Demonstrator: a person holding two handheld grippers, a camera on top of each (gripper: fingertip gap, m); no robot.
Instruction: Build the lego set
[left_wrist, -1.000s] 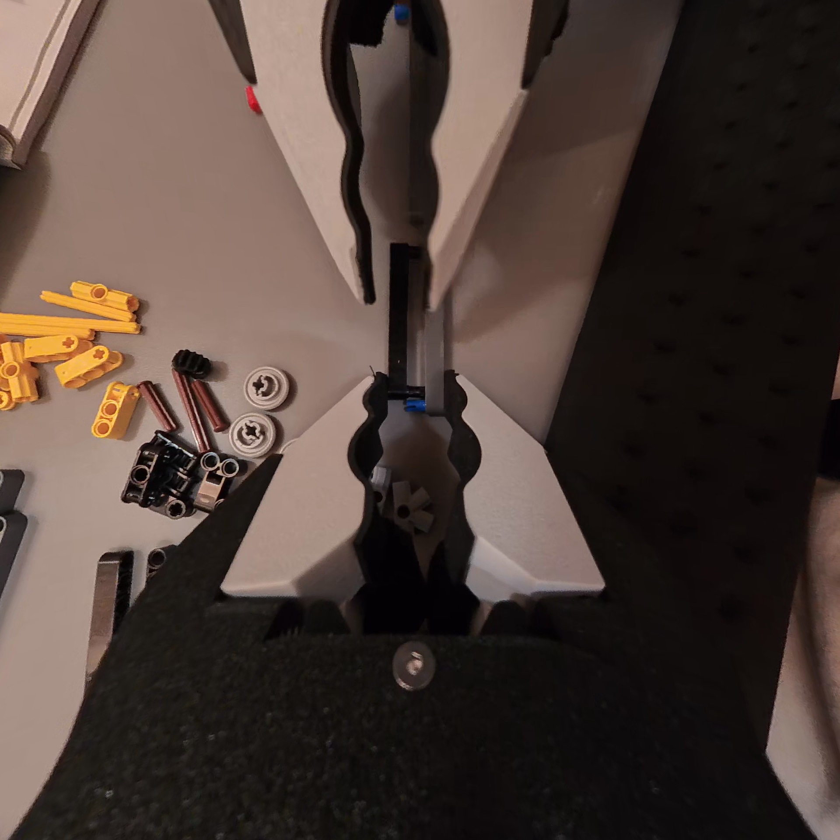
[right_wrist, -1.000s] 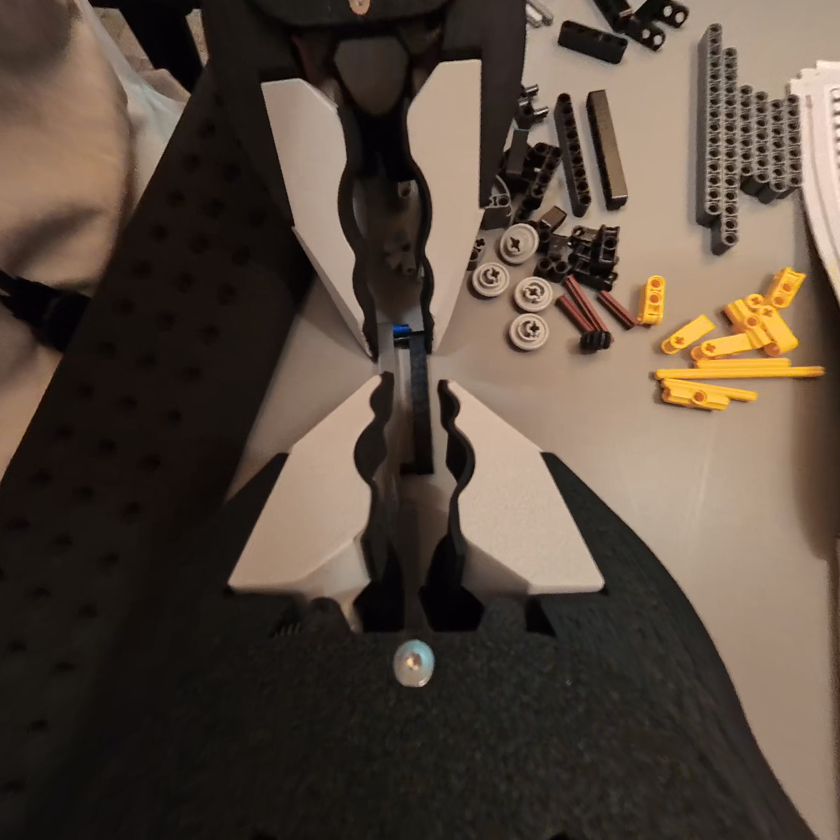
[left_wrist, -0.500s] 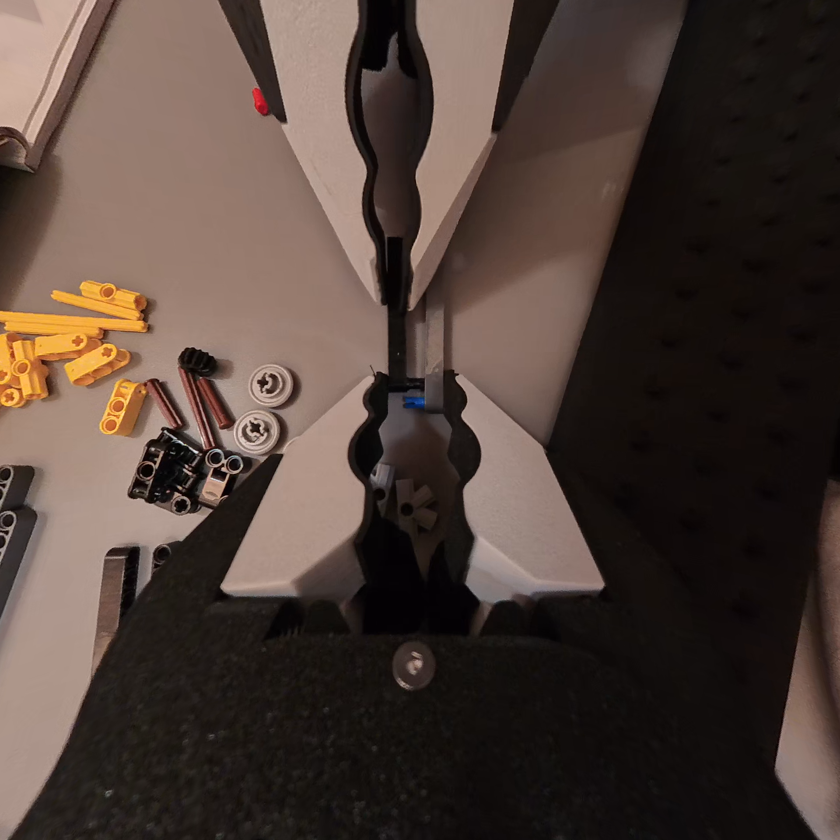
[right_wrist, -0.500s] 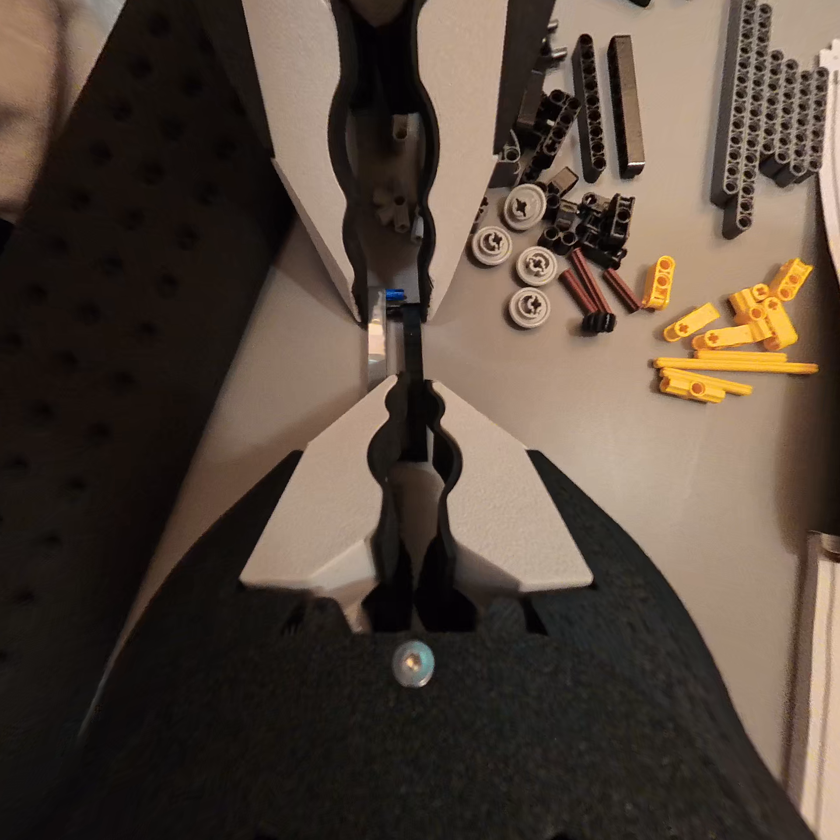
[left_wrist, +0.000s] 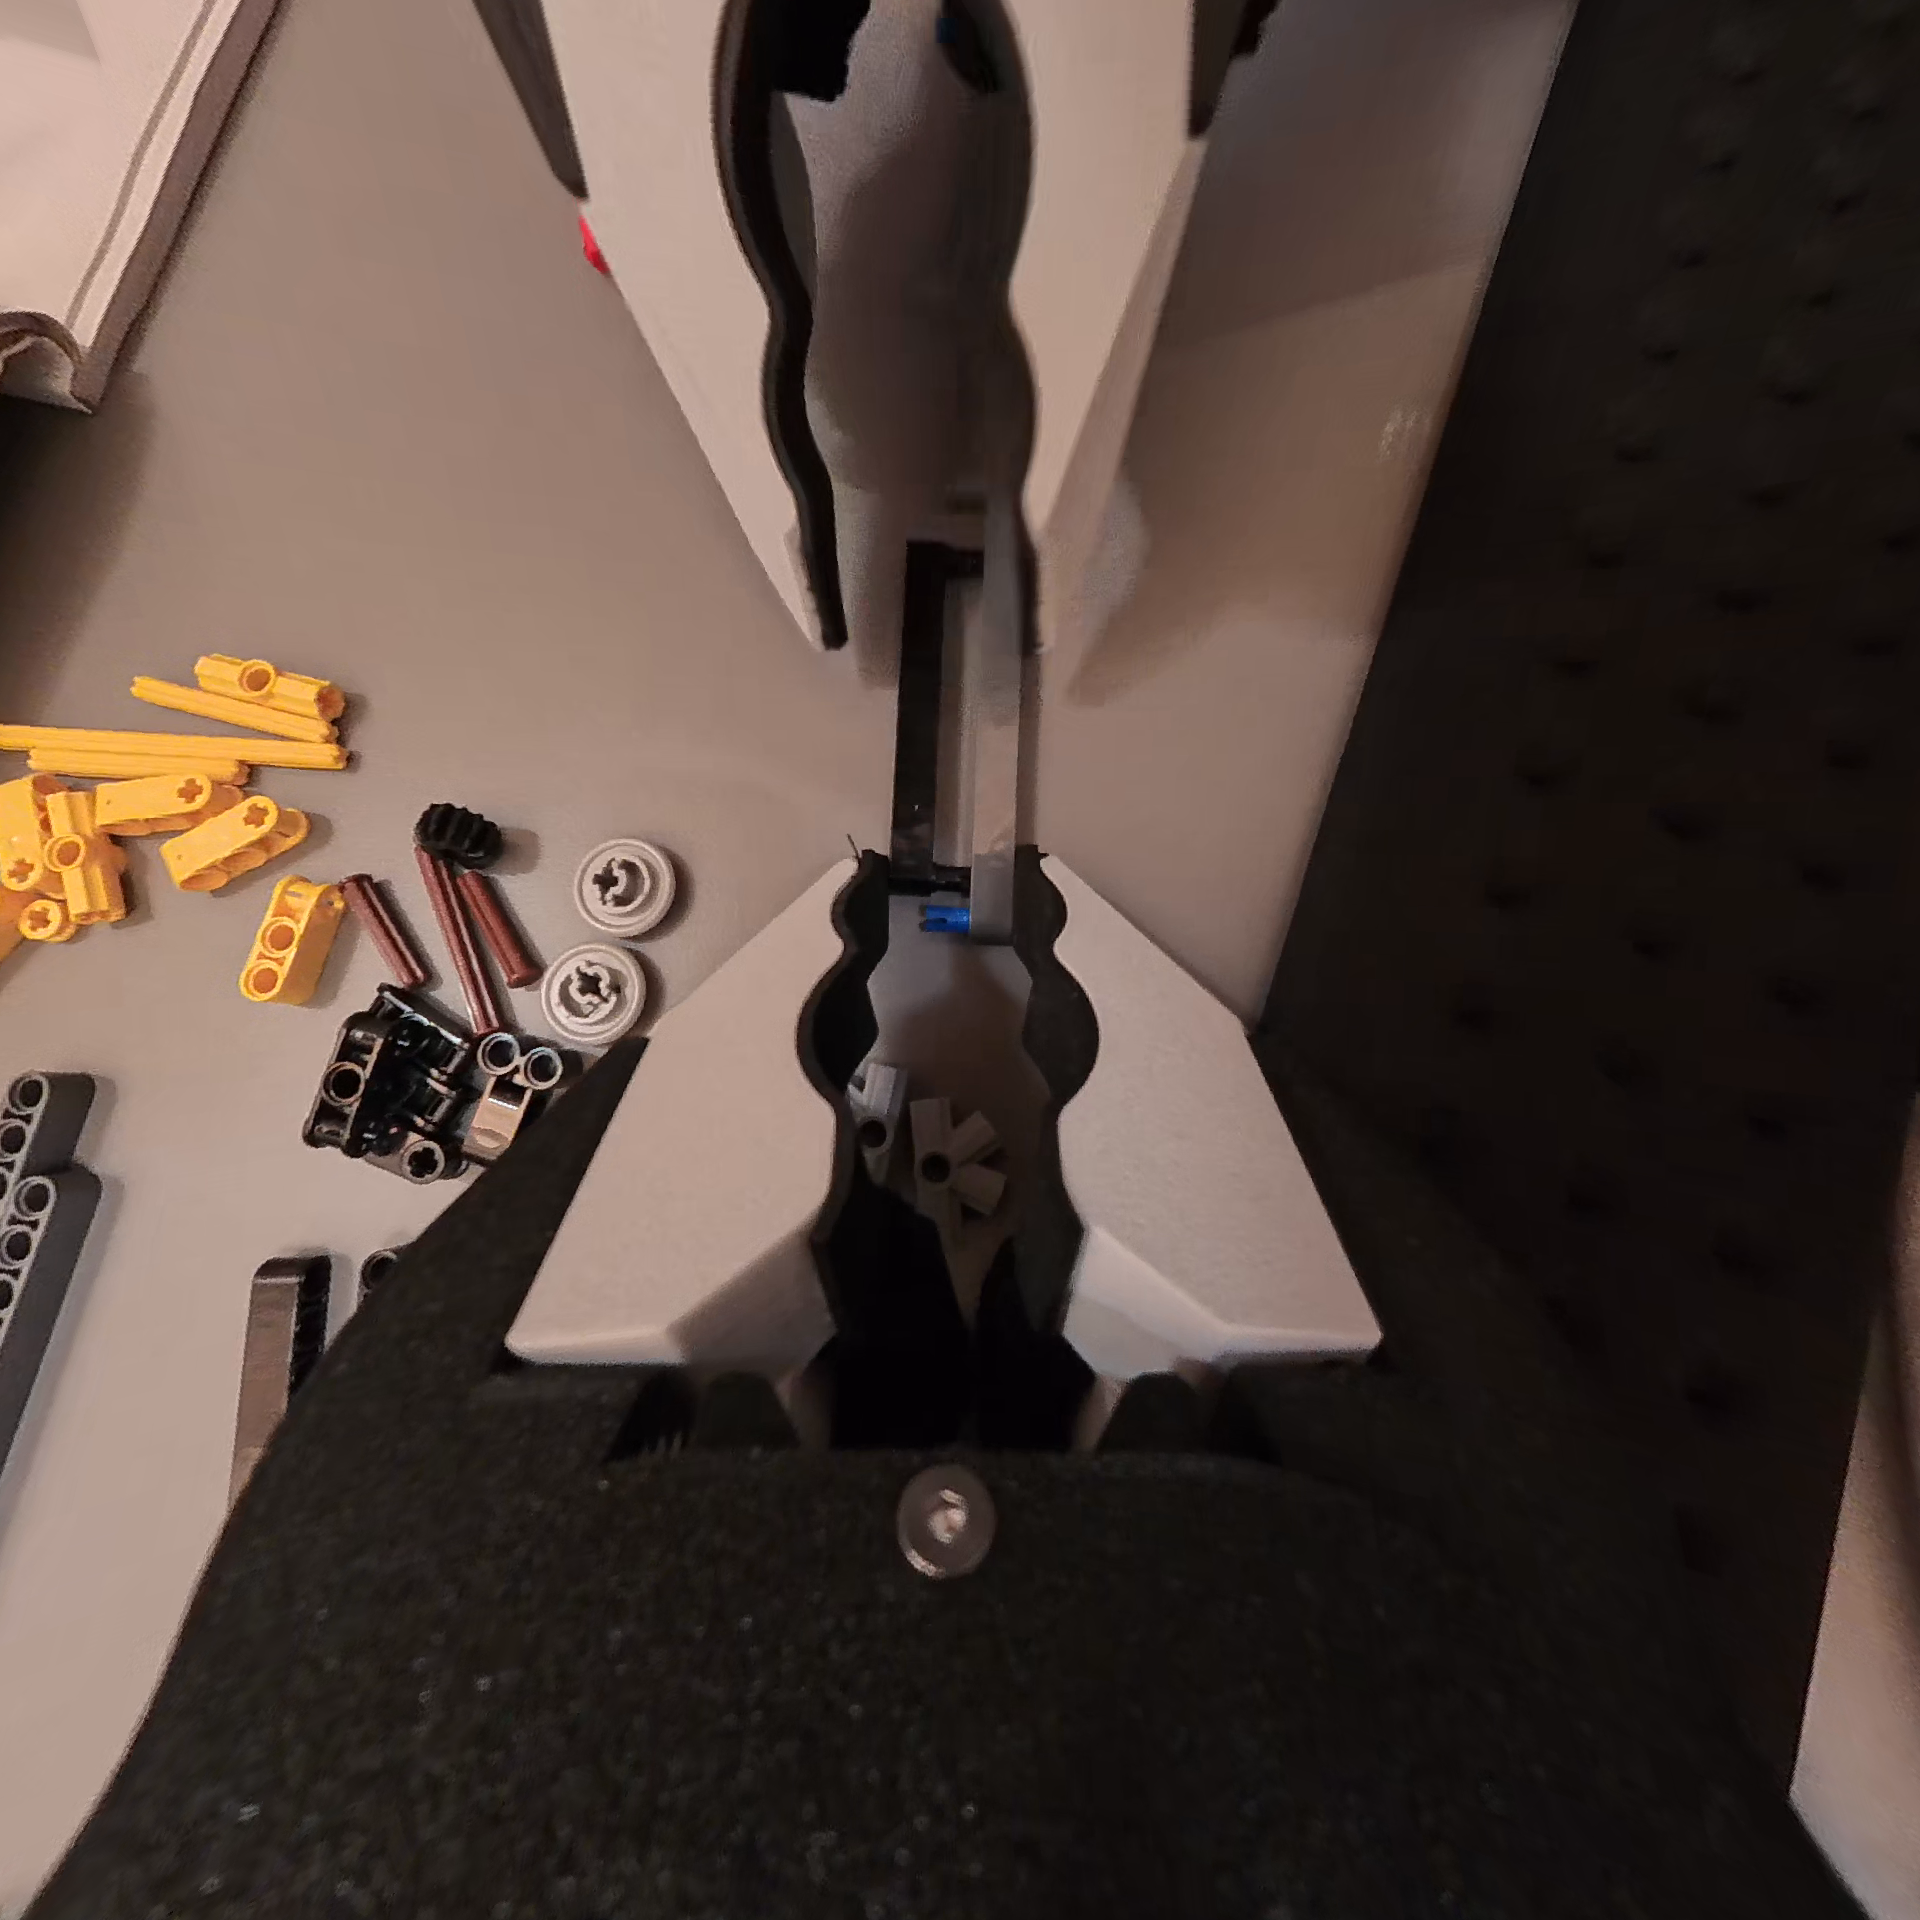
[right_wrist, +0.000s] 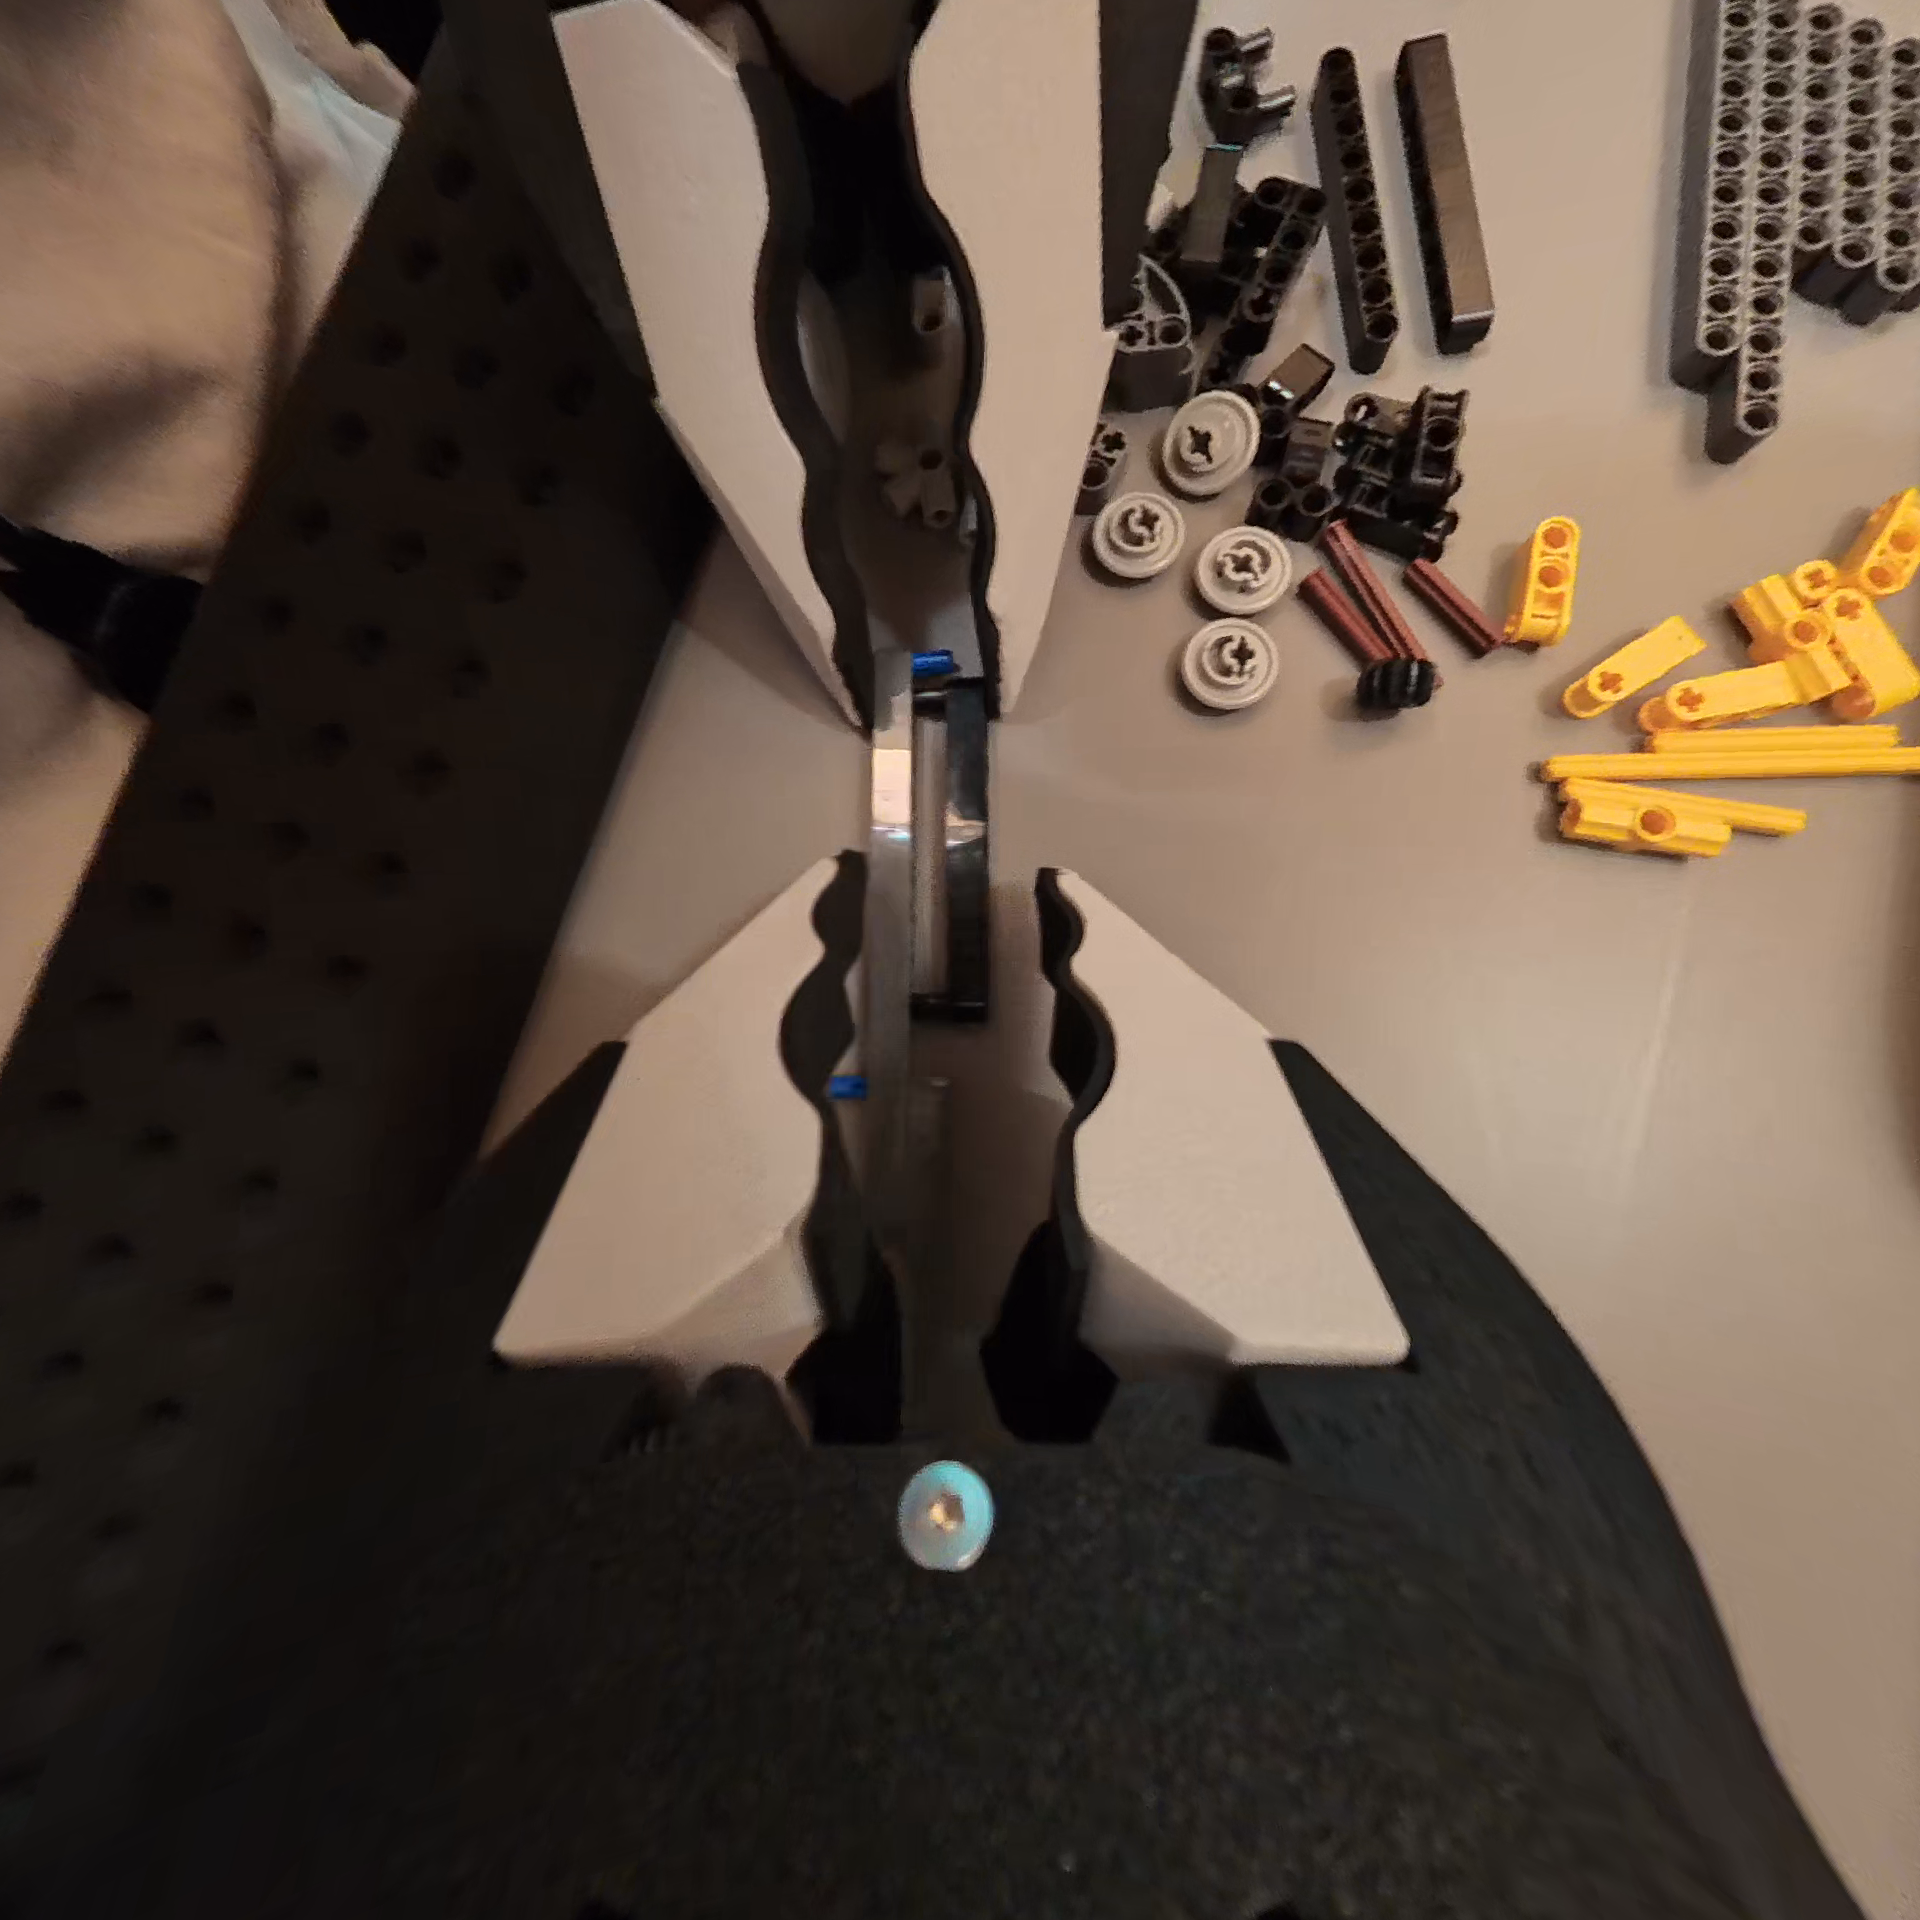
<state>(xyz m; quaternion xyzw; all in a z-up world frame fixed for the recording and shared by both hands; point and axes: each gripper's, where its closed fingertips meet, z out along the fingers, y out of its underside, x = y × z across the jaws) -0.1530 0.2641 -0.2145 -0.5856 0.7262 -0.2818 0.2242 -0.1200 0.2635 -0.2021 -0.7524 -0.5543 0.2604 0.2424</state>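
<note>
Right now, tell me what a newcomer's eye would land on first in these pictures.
First, the two grippers meeting tip to tip at centre: the left gripper clamps one end of a black-and-grey beam assembly, while the right gripper stands open around its other end. Next, the bright yellow pieces on the grey table, beside four grey round wheels and long grey beams.
</note>
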